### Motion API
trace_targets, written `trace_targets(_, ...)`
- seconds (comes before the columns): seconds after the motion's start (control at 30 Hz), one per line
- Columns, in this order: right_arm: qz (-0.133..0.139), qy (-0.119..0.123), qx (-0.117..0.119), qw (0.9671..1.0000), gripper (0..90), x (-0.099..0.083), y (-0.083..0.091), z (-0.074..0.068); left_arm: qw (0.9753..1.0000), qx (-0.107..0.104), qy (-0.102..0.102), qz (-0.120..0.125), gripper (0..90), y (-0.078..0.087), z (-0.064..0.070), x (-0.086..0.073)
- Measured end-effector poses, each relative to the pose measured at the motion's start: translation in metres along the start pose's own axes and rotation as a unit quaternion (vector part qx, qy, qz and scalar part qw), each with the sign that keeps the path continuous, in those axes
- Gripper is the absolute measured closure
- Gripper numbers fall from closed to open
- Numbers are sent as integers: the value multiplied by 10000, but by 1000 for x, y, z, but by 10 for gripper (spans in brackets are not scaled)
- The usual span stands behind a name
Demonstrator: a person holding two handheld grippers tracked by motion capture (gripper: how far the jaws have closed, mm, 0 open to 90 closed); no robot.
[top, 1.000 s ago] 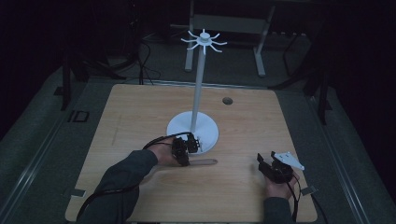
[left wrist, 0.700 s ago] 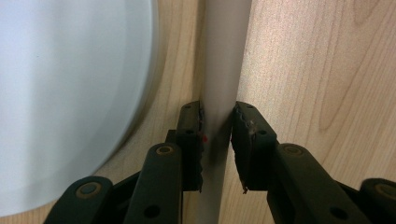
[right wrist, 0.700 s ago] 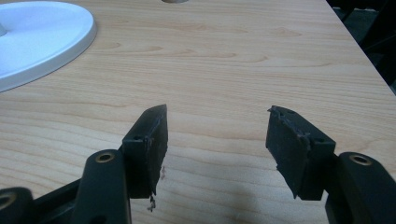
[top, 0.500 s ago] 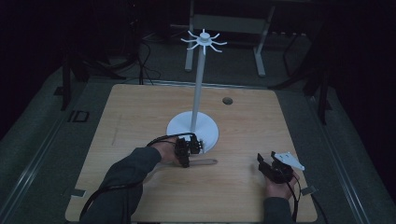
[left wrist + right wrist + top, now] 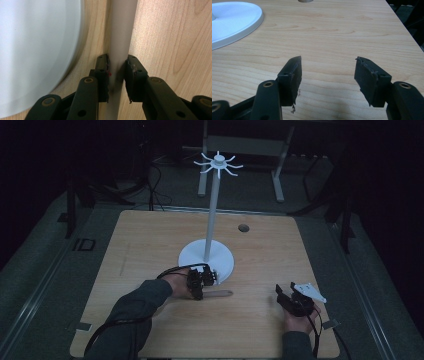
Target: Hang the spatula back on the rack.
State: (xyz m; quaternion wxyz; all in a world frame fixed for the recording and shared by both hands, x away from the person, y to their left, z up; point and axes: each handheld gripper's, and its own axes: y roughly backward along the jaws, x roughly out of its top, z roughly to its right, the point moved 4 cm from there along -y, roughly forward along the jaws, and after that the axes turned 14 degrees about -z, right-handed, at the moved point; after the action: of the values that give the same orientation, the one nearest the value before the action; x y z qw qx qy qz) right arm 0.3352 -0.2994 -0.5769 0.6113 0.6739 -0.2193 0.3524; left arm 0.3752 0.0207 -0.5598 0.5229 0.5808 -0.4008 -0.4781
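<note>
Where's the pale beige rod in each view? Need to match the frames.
High view: pale beige rod lies on the table, just below the white round stand base.
Left gripper view: runs up the centre, clamped between the jaws.
Right gripper view: not in it.
Shared landmark: the white base.

The table (image 5: 150, 250) is made of light wood with a fine brown grain pattern. The stand (image 5: 206, 257) is plain white, with a white round base and a white pole. The rod (image 5: 121, 37) that lies on the table is coloured pale beige, without any pattern. The left gripper (image 5: 117, 75) is black, and a small red mark is seen on 1 of its pads. The right gripper (image 5: 328, 75) is black too, and a pale grey plate is seen on it in the high view. The sleeves (image 5: 135, 312) are dark grey.
</note>
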Motion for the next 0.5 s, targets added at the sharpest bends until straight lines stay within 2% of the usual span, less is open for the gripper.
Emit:
trace_targets(0.17,18,-31,3,10000,386,0,0,1,9999,73,-89,99,751,0,1,-1)
trace_targets(0.23,39,-56,7,10000,386,0,1,1,9997,189,-20,118,759,0,-2,-3)
trace_targets(0.5,179,-241,-71,9995,410,0,2,5,9989,323,54,321,762,4,-1,-8)
